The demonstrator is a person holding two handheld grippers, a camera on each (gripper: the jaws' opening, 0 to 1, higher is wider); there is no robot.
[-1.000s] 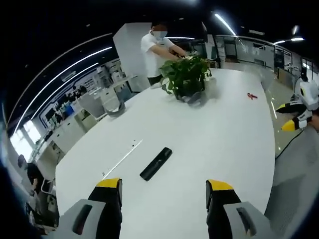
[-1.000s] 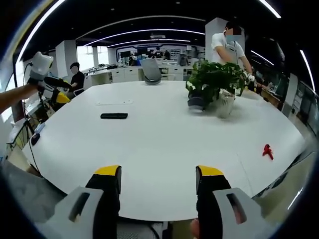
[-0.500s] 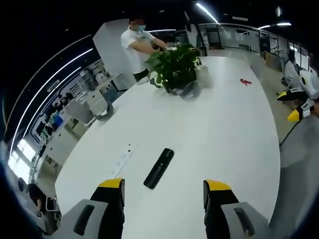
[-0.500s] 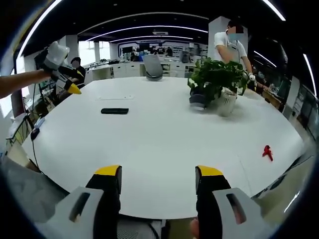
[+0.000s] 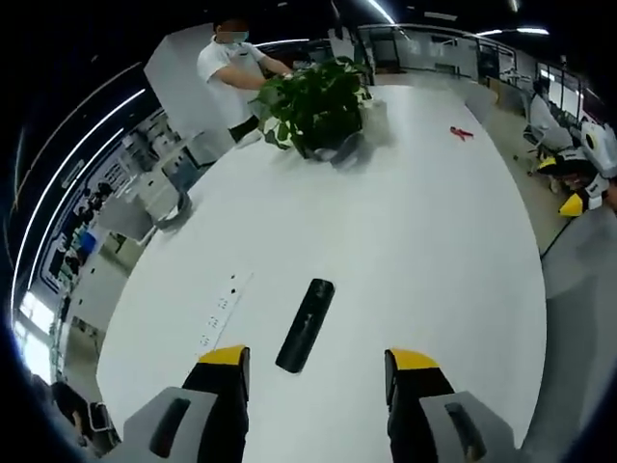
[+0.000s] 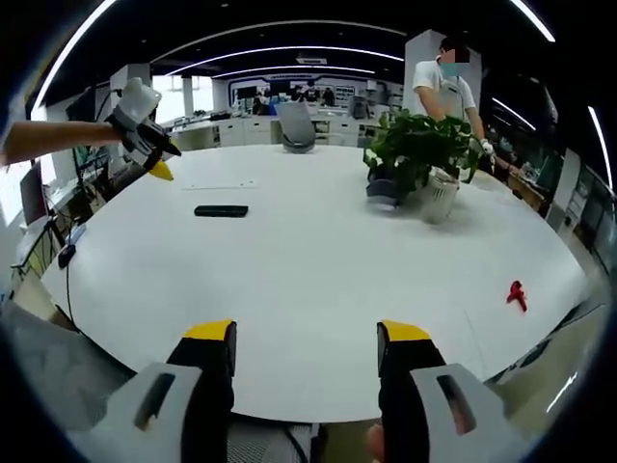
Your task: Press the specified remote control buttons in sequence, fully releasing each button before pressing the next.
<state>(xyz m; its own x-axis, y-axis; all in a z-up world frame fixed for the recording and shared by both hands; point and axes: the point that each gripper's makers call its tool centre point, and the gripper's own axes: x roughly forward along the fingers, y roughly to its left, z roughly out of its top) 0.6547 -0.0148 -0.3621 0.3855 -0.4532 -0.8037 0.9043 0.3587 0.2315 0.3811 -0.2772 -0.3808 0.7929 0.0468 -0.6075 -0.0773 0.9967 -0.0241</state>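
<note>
A black remote control (image 5: 305, 324) lies flat on the big white table (image 5: 415, 222), a little ahead of my left gripper (image 5: 316, 360), whose yellow-tipped jaws stand open and hold nothing. In the right gripper view the same remote (image 6: 221, 210) rests far off at the left of the table (image 6: 318, 280). My right gripper (image 6: 304, 335) hangs open at the table's near edge, well away from the remote. The left gripper (image 6: 151, 164) shows there in the air above the table's far left, held by a person's arm. At the right rim of the left gripper view the right gripper (image 5: 576, 198) appears.
A white power strip (image 5: 222, 309) lies left of the remote. A potted green plant (image 6: 416, 154) and a white pot (image 6: 437, 201) stand at the far side, a person (image 6: 445, 87) behind them. A small red object (image 6: 516, 293) lies near the right edge. Office chairs and desks surround the table.
My left gripper has moved in over the table toward the remote, which now sits closer and more central between its jaws. The right gripper has stayed put.
</note>
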